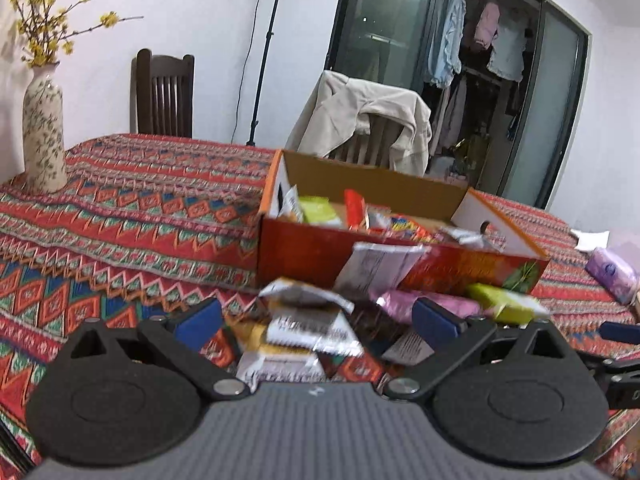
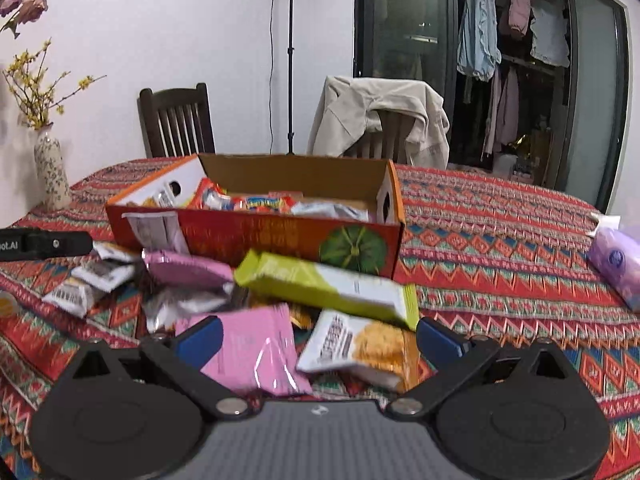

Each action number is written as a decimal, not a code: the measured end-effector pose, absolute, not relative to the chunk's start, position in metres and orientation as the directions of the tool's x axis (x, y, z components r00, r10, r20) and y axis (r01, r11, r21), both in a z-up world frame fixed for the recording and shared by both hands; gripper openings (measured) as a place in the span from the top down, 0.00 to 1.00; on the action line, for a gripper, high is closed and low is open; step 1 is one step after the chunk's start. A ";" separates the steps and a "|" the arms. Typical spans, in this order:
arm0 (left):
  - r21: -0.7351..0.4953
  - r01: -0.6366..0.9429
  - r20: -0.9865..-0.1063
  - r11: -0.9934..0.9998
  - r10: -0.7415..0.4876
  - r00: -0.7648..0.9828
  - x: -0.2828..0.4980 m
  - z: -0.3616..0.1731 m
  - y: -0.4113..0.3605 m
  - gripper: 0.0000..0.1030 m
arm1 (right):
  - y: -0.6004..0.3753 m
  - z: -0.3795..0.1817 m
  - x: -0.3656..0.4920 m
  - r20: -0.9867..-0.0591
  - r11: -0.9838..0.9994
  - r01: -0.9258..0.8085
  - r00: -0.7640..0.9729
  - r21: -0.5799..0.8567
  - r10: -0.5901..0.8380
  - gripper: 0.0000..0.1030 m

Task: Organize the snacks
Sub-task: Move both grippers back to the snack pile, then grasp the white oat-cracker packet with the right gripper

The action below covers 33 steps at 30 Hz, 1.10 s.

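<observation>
Red cardboard dominates both views: the open snack box (image 2: 256, 236) sits on the patterned tablecloth (image 2: 500, 248), well in from the near edge and closer to the far edge, where a chair draped with a beige jacket (image 2: 380, 116) stands behind it. Inside, a jumble of wrappers, among them a bright yellow-and-red packet (image 2: 264, 202) and a silver one (image 2: 332, 212).

Down in front of the box lies the loose pile. Leaning against its front wall is a lime-green carton (image 2: 324, 284), tilted, resting over other packets. Just nearer, a pink packet (image 2: 256, 350) and an orange-and-white packet (image 2: 360, 346) lie side by side between the blue pads of the right gripper (image 2: 318, 340). Its fingers are spread wide, and whether they are touching anything cannot be told from here.

Over to the left wrist view: the left gripper (image 1: 316, 320) is also spread wide, hanging above a white-and-yellow packet (image 1: 296, 340) that is blurred. A grey-white pouch (image 1: 376, 264) leans on the box front beyond it, with another pink packet (image 1: 424, 300) to its right.

Away from the action, a floral vase (image 1: 42, 128) of yellow blossoms stands at the far left corner of the table, and a purple tissue pack (image 2: 616, 264) lies near the right edge. A second dark chair (image 2: 176, 124) waits by the wall.
</observation>
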State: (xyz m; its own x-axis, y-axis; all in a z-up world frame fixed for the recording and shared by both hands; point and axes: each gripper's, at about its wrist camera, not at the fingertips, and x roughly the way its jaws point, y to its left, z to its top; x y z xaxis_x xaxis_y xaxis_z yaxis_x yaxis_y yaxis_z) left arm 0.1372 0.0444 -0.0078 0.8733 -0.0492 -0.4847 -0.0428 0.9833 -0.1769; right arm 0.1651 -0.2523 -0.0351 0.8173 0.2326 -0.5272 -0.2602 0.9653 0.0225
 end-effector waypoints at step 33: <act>-0.202 -0.052 -0.469 0.978 -0.049 0.882 0.140 -0.022 0.049 0.00 | -0.271 -0.074 0.224 -0.629 0.985 -0.165 0.762 0.045 0.156 0.09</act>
State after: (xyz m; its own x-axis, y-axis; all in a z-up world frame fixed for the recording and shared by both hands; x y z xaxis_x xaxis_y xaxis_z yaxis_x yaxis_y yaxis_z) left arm 0.1404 0.0495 -0.0218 0.8820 -0.0495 -0.4687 -0.0522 0.9781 -0.2015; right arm 0.2239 -0.2708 -0.0741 0.7618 0.1564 -0.6286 -0.1653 0.9852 0.0447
